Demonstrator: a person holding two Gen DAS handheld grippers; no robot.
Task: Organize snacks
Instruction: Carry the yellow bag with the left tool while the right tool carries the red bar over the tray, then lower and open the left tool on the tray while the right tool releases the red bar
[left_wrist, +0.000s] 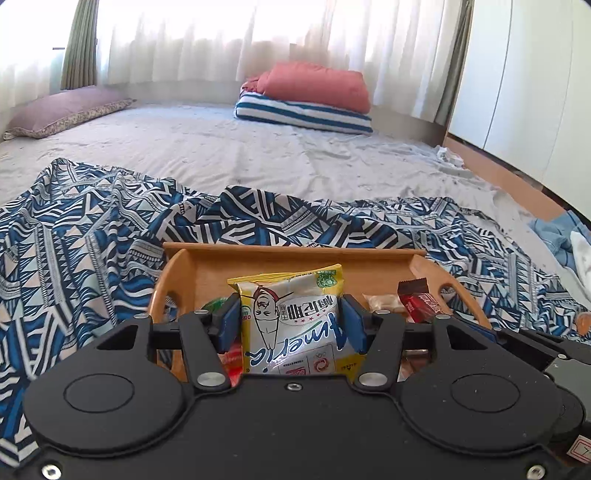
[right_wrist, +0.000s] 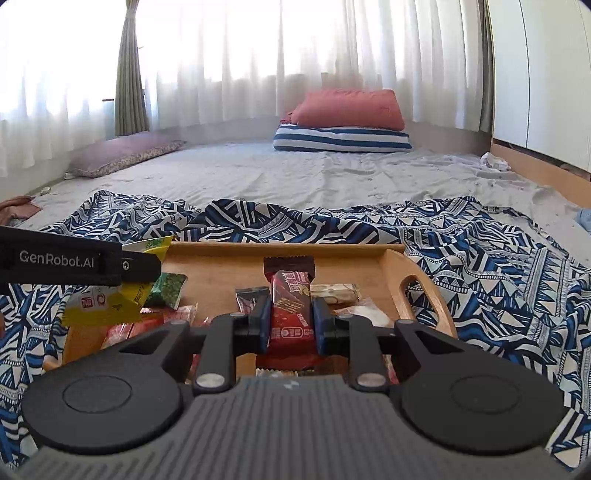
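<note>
We see a grey bed sheet (right_wrist: 295, 173) under bright white sheer curtains (right_wrist: 280, 55). Beyond the sheet's far edge hangs an olive drape (right_wrist: 129, 74); on its far right lies a coral pillow (right_wrist: 351, 109) atop a striped cushion (right_wrist: 341, 139).

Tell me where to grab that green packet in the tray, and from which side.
Take the green packet by its far crimped edge, coming from above. It lies flat on the wooden tray, so only the edges offer purchase, and the left tool with its yellow packet crowds the near-left side. Both tools are full; the right tool holds a red bar.
</note>
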